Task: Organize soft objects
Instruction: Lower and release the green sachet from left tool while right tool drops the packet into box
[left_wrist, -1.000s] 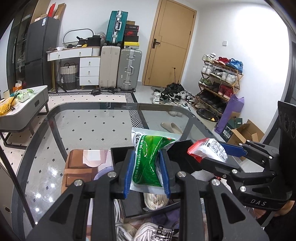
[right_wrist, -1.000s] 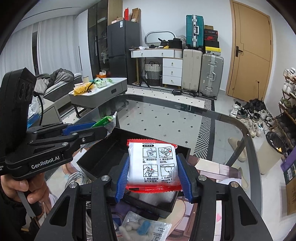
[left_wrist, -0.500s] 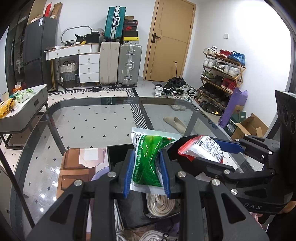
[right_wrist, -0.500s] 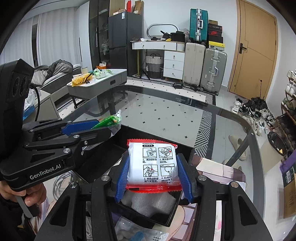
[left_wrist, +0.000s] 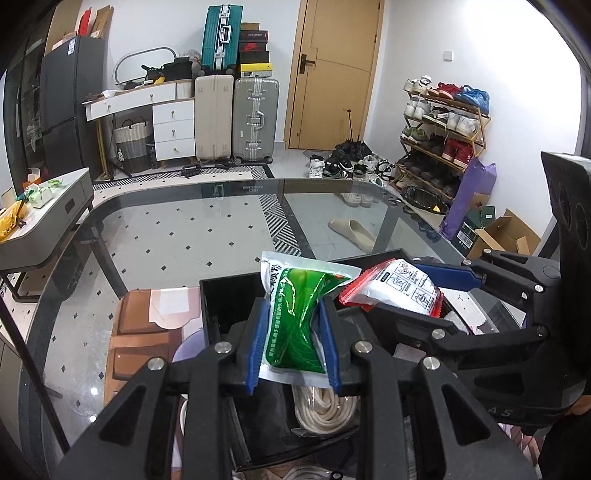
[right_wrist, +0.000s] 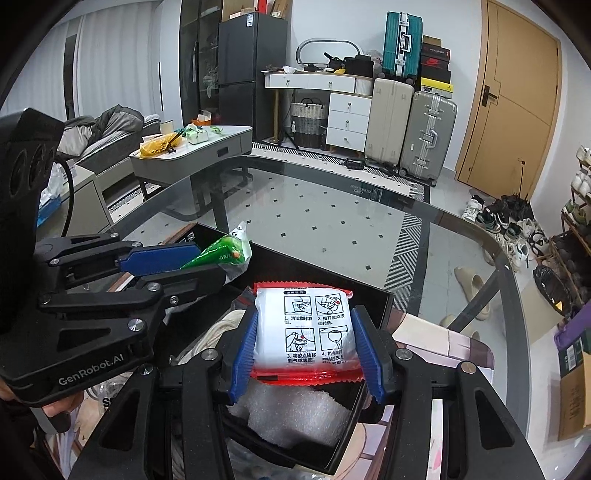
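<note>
My left gripper (left_wrist: 293, 345) is shut on a green pouch (left_wrist: 297, 321) and holds it above a black box (left_wrist: 221, 299) on the glass table. My right gripper (right_wrist: 306, 350) is shut on a white packet with red edges (right_wrist: 310, 332) and holds it over the same black box (right_wrist: 373, 295). The right gripper and its packet (left_wrist: 397, 291) show at the right of the left wrist view. The left gripper and the green pouch (right_wrist: 219, 254) show at the left of the right wrist view. A coil of white rope (left_wrist: 325, 408) and white foam (right_wrist: 291, 410) lie in the box.
The glass table (right_wrist: 332, 218) stretches ahead. A brown mat (left_wrist: 133, 332) lies on it left of the box. A clear bag lies at the near edge. A low grey table (right_wrist: 207, 147), suitcases, a door and a shoe rack stand beyond.
Both grippers have moved forward over the black box with their packets still held. More of the box's inside, with the rope and the foam, shows below them.
</note>
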